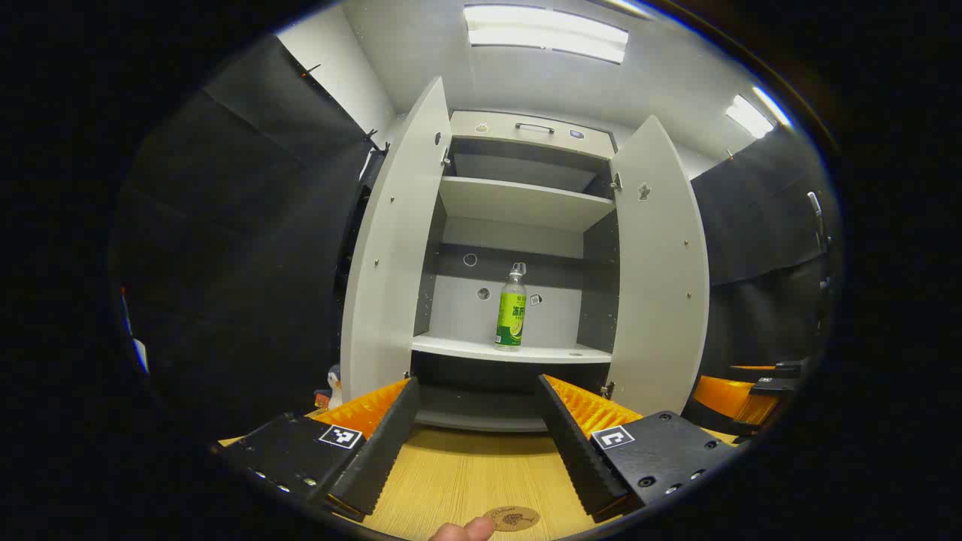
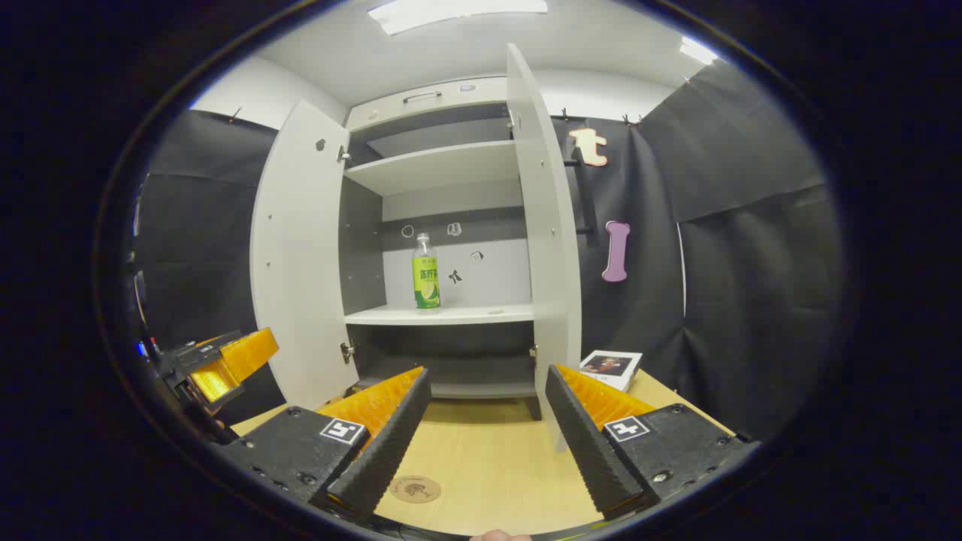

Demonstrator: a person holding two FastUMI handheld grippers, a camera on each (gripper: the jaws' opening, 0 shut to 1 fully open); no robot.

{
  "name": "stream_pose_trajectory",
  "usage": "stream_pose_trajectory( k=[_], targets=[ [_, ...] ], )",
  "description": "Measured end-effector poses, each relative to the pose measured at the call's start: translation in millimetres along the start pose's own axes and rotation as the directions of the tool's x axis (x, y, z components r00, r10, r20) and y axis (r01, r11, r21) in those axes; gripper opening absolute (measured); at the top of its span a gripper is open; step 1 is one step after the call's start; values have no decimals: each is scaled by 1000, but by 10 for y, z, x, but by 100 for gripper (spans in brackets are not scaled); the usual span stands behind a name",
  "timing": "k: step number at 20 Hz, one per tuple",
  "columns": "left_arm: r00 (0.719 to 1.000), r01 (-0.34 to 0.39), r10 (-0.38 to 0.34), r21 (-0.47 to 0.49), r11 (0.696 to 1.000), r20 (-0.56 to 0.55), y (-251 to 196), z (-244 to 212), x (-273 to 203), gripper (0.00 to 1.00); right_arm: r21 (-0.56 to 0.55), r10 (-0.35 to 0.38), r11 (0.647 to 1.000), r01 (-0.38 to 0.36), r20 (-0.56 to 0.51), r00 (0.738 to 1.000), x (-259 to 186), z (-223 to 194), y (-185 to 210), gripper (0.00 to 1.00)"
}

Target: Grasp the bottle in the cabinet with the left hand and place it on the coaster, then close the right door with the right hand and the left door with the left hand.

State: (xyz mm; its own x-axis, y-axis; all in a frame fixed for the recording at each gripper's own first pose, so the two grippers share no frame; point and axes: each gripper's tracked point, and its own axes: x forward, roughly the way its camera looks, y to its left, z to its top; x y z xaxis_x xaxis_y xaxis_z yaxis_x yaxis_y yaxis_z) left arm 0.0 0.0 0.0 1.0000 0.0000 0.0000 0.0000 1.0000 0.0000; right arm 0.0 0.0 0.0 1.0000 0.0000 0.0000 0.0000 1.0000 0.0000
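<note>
A tall pale cabinet (image 1: 518, 188) stood at the back of a light wooden worktop (image 1: 466, 473), both its doors swung wide toward the viewer. The left door (image 1: 394, 248) and right door (image 1: 661, 270) flared outward, leaving an open gap between their free edges. On the lower shelf (image 1: 511, 349), a bottle (image 1: 511, 312) with a green label stood upright near the middle, apart from the side walls, with free space on either side and above. The left gripper (image 1: 477, 436) hung in front of the cabinet, fingers spread apart and holding nothing. The right gripper (image 2: 488, 432) sat lower right of the opening, fingers likewise apart and empty, near the right door's edge. A round coaster (image 2: 415, 489) lay flat on the worktop near the front. A small boxed card (image 2: 612, 368) rested at the worktop's right. Black cloth walls enclosed the booth; strip lights (image 1: 545, 34) glowed overhead.
</note>
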Motion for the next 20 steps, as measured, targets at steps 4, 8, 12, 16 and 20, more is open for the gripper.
stream_pose_trajectory(
  k=[4,8,12,16,20],
  targets=[
    [1000,-5,5,-4,1000,-4,-11,-15,12,95,1,20,1000,-20,-17,1000,19,-16,7,100],
    [1000,-23,23,23,999,-11,25,-39,49,95,9,24,1000,-24,-21,999,1,-6,23,100],
    [1000,-27,27,8,1000,-12,45,-61,78,95,2,35,999,-35,-34,999,22,-16,38,100],
    [999,-20,20,2,1000,-32,43,-111,127,95,-18,41,999,-42,-37,998,48,-15,47,100],
    [999,3,-3,-8,1000,-50,13,-116,238,95,-22,45,999,-46,-40,998,123,-22,52,98]
  ],
)
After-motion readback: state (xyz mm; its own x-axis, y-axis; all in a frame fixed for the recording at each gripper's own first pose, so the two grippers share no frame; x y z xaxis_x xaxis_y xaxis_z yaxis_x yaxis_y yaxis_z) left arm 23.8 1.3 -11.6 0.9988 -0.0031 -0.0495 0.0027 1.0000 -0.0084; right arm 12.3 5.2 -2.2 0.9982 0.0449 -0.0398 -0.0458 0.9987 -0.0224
